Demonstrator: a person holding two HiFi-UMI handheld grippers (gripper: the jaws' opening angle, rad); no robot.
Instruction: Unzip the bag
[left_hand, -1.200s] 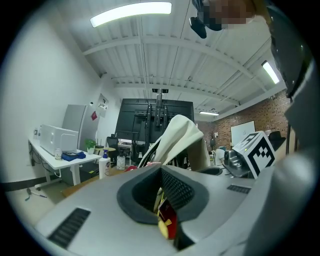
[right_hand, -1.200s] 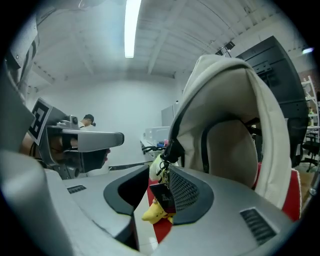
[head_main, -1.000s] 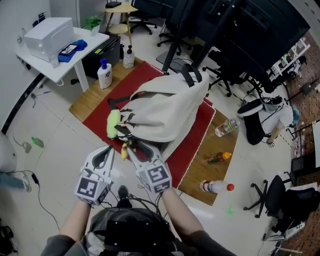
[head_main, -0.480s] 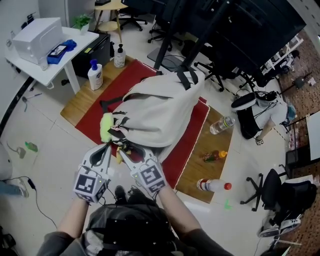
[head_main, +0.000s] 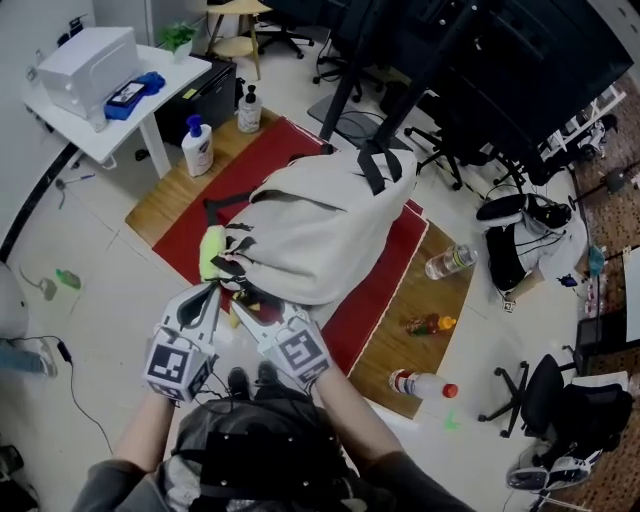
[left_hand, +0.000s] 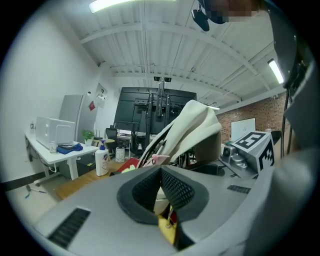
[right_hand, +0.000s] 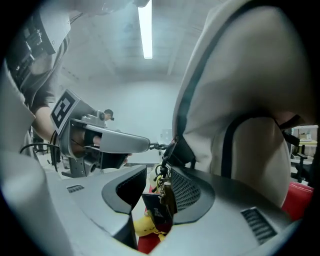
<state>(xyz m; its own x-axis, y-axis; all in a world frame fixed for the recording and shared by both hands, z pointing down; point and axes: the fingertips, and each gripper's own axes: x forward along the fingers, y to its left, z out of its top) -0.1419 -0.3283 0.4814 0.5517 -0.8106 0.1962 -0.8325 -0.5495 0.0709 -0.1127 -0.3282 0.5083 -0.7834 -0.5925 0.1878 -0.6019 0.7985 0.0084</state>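
bag (right_hand: 250, 75): cut off top, right | chain (right_hand: 156, 146): small, blurred

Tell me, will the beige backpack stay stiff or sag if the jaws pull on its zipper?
Probably floppy: the backpack cloth slumps in soft folds on the red mat, so it may drag toward the pull. It bulges as if filled, so its weight might anchor it somewhat. The left gripper grips its small chain.
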